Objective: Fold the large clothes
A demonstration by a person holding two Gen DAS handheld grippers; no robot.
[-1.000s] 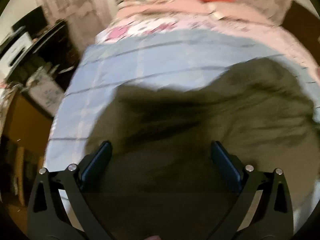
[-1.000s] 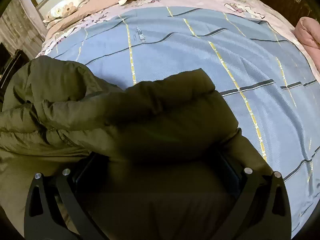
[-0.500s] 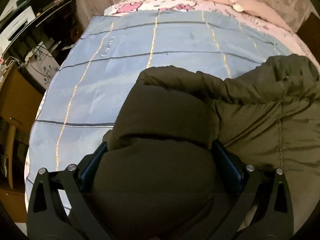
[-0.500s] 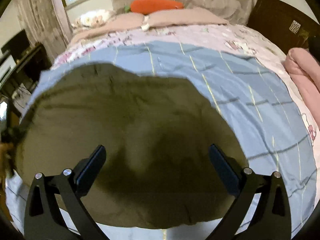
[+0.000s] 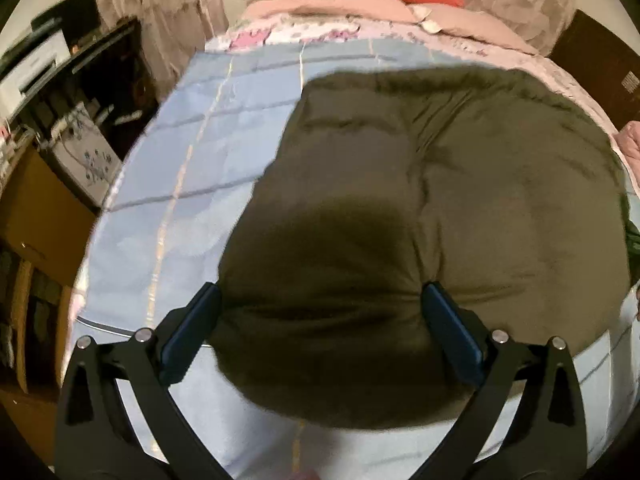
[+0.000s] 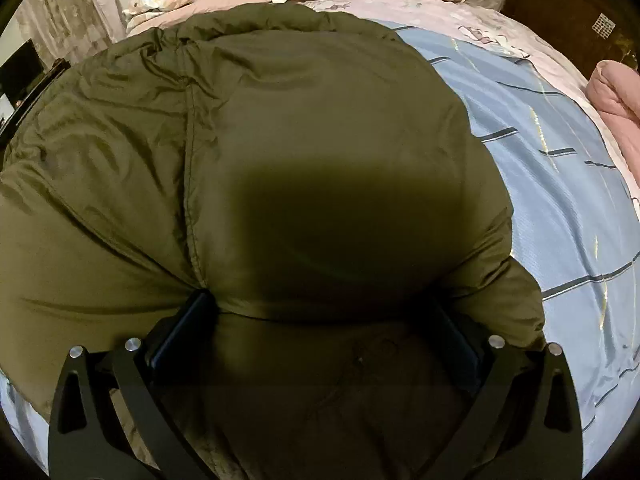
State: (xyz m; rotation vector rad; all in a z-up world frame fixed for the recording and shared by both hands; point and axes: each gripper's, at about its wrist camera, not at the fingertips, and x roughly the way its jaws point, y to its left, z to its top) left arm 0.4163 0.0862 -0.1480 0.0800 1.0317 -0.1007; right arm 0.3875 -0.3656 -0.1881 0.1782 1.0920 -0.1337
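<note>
Left wrist view: the puffy olive-green padded jacket point(image 5: 440, 208), bunched between the fingers half a second ago, now lies spread on the light blue checked bed sheet point(image 5: 208, 168). Left gripper point(image 5: 320, 312) stands wide apart, its fingers flanking the jacket's near bulge; contact cannot be confirmed. Bare sheet runs along the jacket's left edge and near hem. Right wrist view: jacket point(image 6: 300, 160) has risen to fill the frame. Right gripper point(image 6: 324, 320) is spread wide with padding bulging between and over the fingers. Open sheet point(image 6: 560, 184) lies right.
</note>
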